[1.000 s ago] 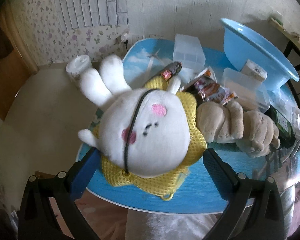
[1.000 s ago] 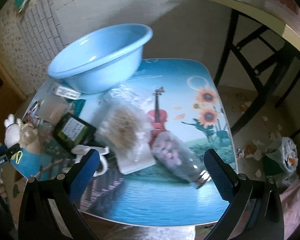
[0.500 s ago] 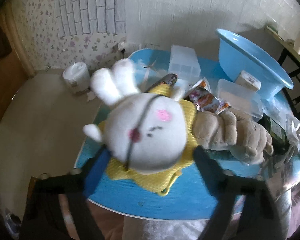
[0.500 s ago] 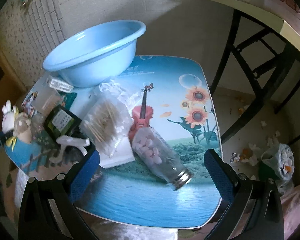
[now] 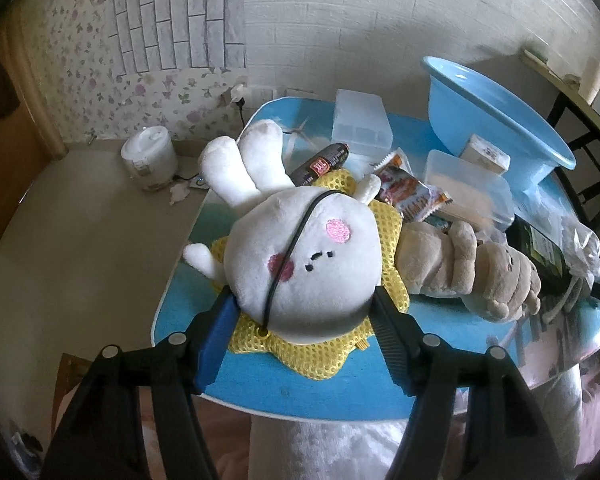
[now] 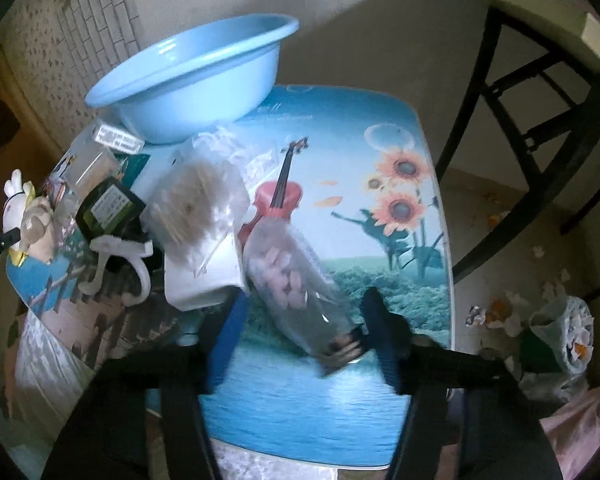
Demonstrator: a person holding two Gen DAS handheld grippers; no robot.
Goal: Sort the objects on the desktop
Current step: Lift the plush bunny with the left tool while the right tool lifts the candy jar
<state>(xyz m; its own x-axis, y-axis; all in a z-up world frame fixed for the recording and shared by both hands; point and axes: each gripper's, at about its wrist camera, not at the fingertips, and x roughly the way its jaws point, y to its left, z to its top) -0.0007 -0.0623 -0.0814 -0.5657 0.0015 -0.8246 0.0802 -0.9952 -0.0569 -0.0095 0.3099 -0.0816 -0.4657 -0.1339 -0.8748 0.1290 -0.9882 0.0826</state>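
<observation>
Right wrist: bottle [image 6: 296,280] diagonal, cap nearest.

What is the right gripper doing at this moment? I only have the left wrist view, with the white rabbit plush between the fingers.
Observer: The right gripper is closing its jaws around a clear bottle that lies on its side. The blue pad is not on it yet.
Operator: What is in the bottle?
Observer: Pink pieces. Its cap end points toward the gripper.
Operator: Is anything crowding it?
Observer: A bag of cotton swabs on a white box lies right beside it, to its left in the right wrist view. On the other side there is only the printed table.
</observation>
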